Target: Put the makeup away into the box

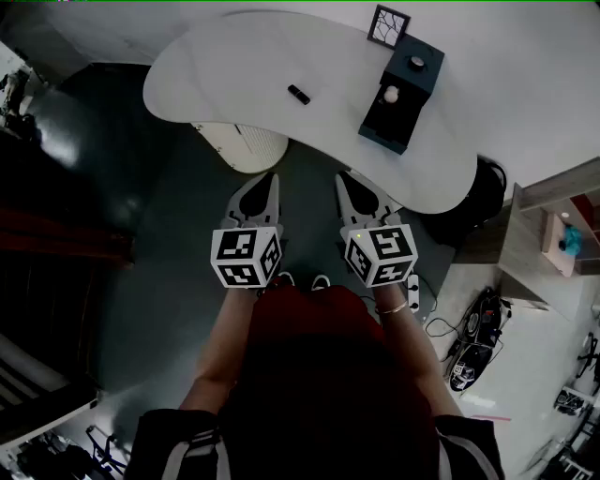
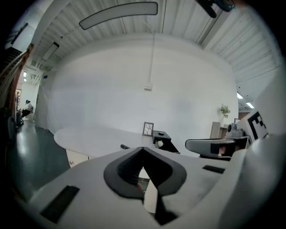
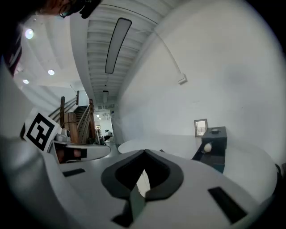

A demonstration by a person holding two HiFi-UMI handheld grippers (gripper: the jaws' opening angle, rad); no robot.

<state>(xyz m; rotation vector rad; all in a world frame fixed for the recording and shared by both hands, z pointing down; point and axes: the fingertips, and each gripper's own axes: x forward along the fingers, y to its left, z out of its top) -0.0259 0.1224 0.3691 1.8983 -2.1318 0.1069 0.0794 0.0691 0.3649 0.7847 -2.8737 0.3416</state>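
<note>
A dark box (image 1: 401,94) stands on the right part of the white curved table (image 1: 216,66). A small pale egg-shaped makeup piece (image 1: 391,94) sits in its open front, and a round item (image 1: 416,64) lies on its top. A short black makeup stick (image 1: 298,94) lies alone at mid-table. My left gripper (image 1: 273,177) and right gripper (image 1: 342,177) hover side by side short of the table's near edge, both shut and holding nothing. The left gripper view shows its jaws (image 2: 143,148) meeting, with the box (image 2: 163,136) beyond. In the right gripper view the box (image 3: 214,143) stands ahead of the shut jaws (image 3: 144,152).
A picture frame (image 1: 387,25) leans behind the box. A white cabinet (image 1: 244,145) sits under the table's near edge. A dark round seat (image 1: 487,187) stands right of the table, with a wooden shelf (image 1: 553,234) and cables (image 1: 469,337) on the floor at right.
</note>
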